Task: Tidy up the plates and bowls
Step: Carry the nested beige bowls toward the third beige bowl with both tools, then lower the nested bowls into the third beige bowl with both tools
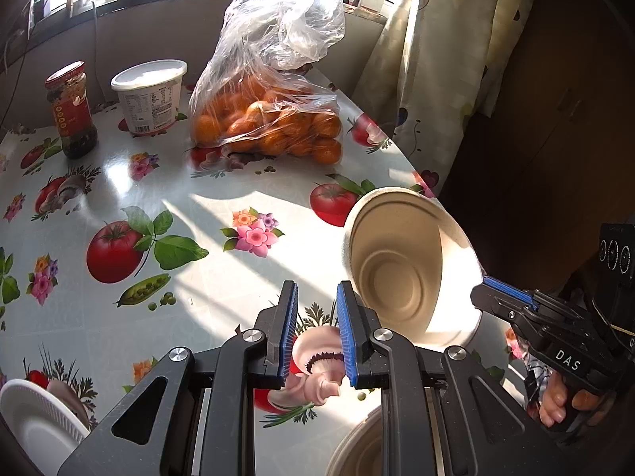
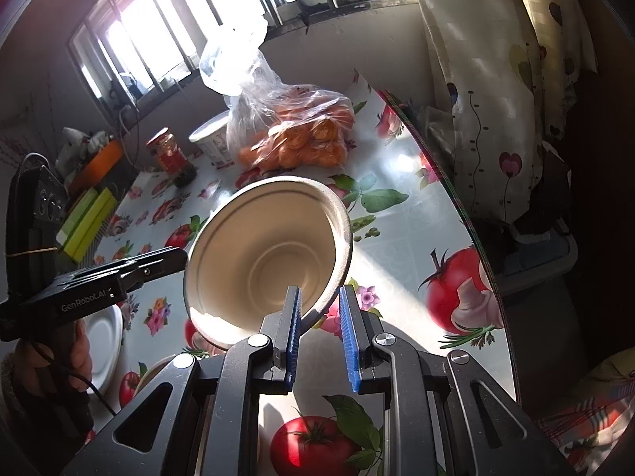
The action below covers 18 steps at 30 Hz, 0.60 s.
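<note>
A: Left wrist view: plate [image 1: 35, 416] sat cut off at the worktop [image 1: 190, 214] edge; left gripper [image 1: 316, 331] hung narrowly parted, empty.

B: And the bowl [image 1: 408, 265]?

A: Right gripper [image 2: 319, 327] appeared to pinch its rim, tilted aloft, probably for stacking. Another bowl [image 1: 353, 452] lay mostly hidden below.

White plate [image 1: 37, 416] cut off at the lower-left edge and partly behind the left gripper's [image 1: 316, 337] frame, second beige bowl [image 1: 357, 448] mostly hidden under that frame at the bottom edge, tub [image 2: 210, 139] half behind the orange bag [image 2: 293, 131], jar label [image 1: 67, 107] text unreadable.
</note>
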{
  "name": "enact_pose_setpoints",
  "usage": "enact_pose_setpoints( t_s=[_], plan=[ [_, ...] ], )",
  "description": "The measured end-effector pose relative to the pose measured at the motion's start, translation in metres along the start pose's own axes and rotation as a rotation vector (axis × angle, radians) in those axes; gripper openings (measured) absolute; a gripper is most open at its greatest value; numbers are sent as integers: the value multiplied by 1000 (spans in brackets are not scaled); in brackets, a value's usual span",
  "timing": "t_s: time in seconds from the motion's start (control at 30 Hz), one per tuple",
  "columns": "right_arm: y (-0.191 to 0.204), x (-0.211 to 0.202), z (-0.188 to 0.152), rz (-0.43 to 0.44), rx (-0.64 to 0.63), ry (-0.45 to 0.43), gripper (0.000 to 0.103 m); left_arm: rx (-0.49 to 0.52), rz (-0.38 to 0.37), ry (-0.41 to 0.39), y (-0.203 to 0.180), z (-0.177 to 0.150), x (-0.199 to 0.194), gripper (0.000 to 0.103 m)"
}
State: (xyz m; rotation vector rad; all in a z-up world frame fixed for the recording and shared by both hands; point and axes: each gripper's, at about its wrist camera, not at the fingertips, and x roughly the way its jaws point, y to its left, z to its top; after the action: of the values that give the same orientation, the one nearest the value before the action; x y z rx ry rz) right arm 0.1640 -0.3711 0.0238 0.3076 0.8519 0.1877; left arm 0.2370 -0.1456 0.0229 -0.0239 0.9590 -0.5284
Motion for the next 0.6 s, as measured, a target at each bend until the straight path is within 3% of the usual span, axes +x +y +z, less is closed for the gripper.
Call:
enact_pose_setpoints(
  t_s=[0.6],
  plan=[
    [-8,12,-12,5,27,37,19,-37,-13,71,7,-11,19,20]
  ],
)
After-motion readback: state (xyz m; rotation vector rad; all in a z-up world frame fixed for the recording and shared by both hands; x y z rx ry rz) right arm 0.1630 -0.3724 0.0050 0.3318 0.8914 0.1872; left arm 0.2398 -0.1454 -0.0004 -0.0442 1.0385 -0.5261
